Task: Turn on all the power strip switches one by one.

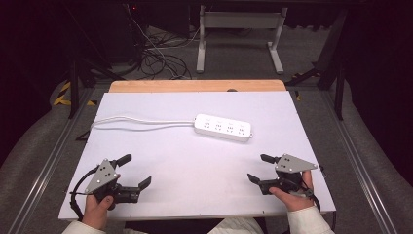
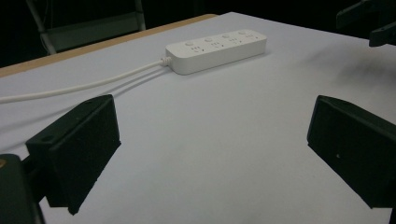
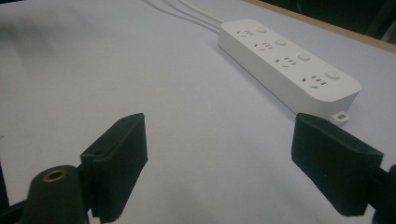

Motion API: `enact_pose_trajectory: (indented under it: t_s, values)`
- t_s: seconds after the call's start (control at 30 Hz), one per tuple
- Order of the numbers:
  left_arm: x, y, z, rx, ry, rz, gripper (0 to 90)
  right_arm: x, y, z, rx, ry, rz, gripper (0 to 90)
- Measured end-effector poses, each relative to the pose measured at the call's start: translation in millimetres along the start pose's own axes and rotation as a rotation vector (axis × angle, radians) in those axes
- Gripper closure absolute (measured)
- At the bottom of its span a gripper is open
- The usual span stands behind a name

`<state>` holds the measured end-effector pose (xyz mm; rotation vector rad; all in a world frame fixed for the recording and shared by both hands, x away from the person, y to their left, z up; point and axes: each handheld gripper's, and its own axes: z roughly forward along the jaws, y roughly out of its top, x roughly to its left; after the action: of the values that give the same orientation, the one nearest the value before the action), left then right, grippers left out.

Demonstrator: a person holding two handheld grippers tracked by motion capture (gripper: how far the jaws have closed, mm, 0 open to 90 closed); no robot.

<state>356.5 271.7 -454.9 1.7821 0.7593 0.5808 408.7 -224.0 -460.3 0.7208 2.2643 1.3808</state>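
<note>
Power strip (image 1: 223, 127) lies mid-table, long axis running left to right, cord (image 1: 141, 122) trailing off its left end. Right gripper (image 1: 256, 168) sits nearer, strip ahead and slightly left of it. Left gripper (image 1: 135, 170) farther. Both spread wide, holding nothing.

The left gripper (image 1: 135, 170) rests low at the near left part of the table (image 1: 195, 195), held by the person's left hand (image 1: 97, 207), jaws spread wide with nothing between them. The right gripper (image 1: 259, 168) sits at the near right part of the table in the right hand (image 1: 290, 195), jaws likewise wide apart and empty. Both point inward toward the table's middle.
</note>
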Motion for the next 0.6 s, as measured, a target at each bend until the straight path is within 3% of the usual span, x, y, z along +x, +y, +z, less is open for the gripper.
enact_pose_trajectory:
  t_s: [0.03,0.27,0.4,0.6]
  values:
    - [-0.5,-0.3,-0.2,-0.005,0.004,-0.007,3.3,0.1,0.4,-0.3,-0.003,-0.005,-0.001,19.3]
    - [-3.5,0.5,-0.3,0.005,0.046,0.057,3.3,-0.3,0.8,-2.0,-0.014,-0.013,-0.007,20.9]
    - [-5.5,1.1,-0.5,0.005,0.054,0.066,3.1,0.7,1.0,-1.0,-0.009,-0.006,-0.015,21.3]
    - [-2.5,1.0,-3.1,-0.021,0.016,0.007,2.9,1.9,1.7,-0.1,-0.001,0.000,-0.023,21.6]
